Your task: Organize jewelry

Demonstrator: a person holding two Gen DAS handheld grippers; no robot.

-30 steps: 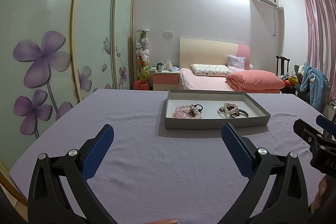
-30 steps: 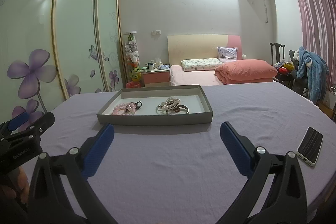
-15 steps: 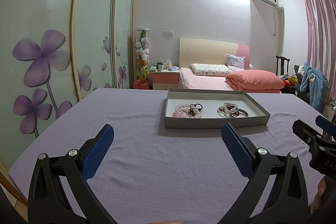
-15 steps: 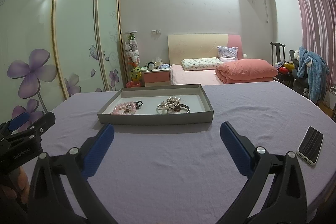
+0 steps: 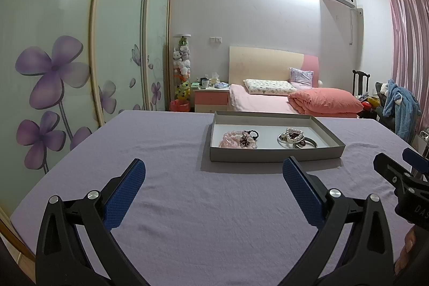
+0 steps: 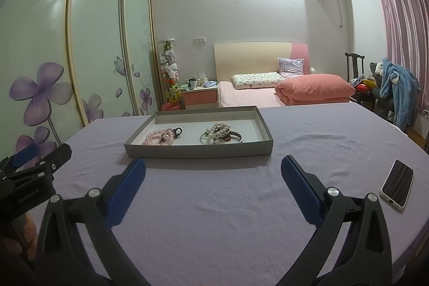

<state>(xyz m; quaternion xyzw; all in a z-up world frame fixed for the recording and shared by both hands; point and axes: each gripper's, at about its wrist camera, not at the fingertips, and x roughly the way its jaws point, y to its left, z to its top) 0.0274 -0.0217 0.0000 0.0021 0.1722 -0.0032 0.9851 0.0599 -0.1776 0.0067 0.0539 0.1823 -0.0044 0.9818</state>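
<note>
both claws (image 5: pixel 213 173) (image 6: pixel 213 172) agape above table

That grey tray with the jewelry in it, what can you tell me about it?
The tray is a shallow, rectangular, grey box with low walls and a pale floor, apparently cardboard. It lies flat on the purple tablecloth, open-topped. Inside, a pink bead bracelet cluster lies on the left, a pearl and bangle cluster on the right, apart. Neither pair of tongs touches it.
</note>
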